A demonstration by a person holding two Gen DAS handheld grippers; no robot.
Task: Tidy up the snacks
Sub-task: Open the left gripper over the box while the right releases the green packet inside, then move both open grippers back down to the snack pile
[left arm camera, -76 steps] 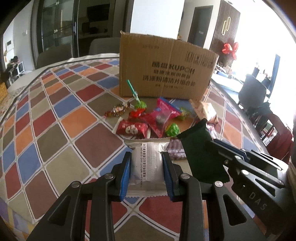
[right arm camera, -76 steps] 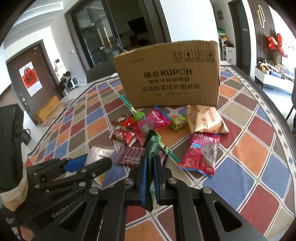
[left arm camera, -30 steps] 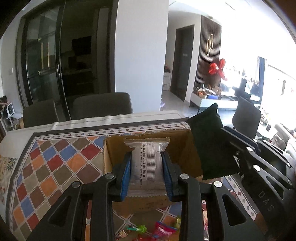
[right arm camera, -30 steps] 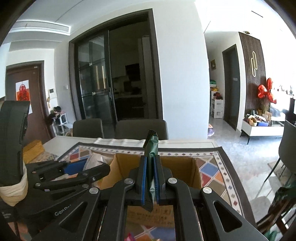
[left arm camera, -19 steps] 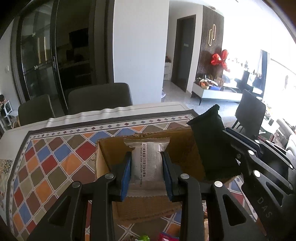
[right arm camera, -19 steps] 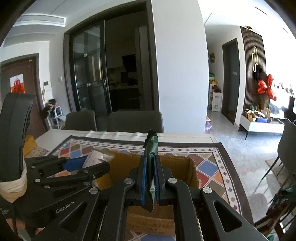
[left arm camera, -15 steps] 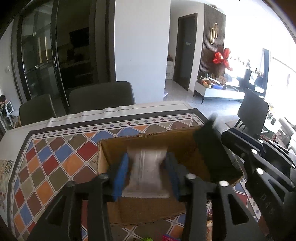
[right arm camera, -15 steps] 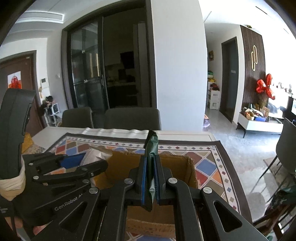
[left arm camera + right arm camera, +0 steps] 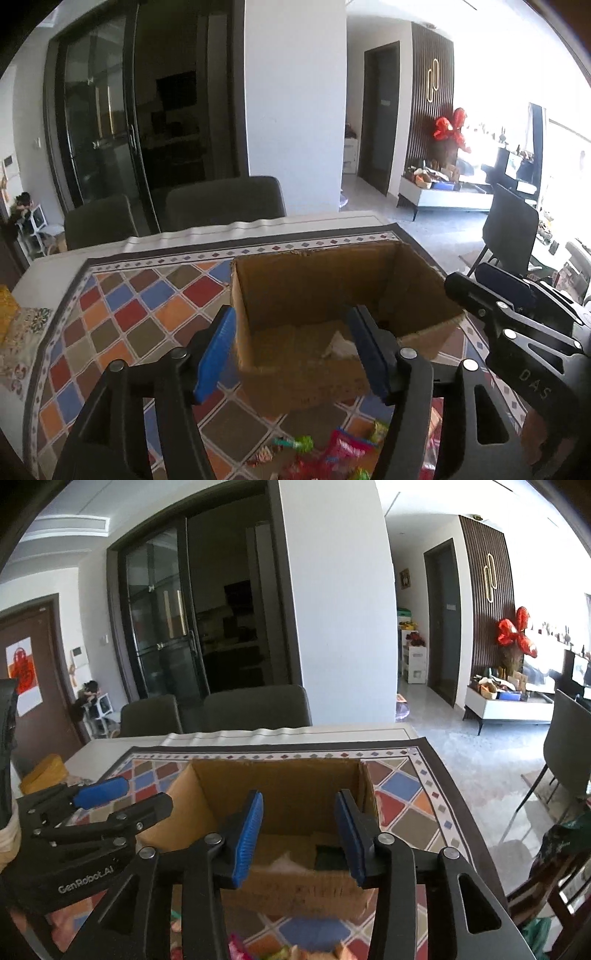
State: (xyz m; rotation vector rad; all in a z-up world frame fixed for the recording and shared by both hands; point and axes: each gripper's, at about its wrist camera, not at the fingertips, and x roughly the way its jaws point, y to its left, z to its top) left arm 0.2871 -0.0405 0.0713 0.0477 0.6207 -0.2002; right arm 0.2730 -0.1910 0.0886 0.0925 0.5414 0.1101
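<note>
The left tongs (image 9: pixel 291 350) hang over the open cardboard box (image 9: pixel 369 280) with their blue pads spreading apart and nothing between them; below them a white packet (image 9: pixel 338 345) lies on the box floor. Just beside it, seen from the right wrist, a dark green packet (image 9: pixel 327 856) lies in the same box, and the right tongs (image 9: pixel 301 836) above it are also opening, gripping nothing. More bright snacks (image 9: pixel 332 454) lie loose on the chequered surface (image 9: pixel 122 314) in front of the box.
</note>
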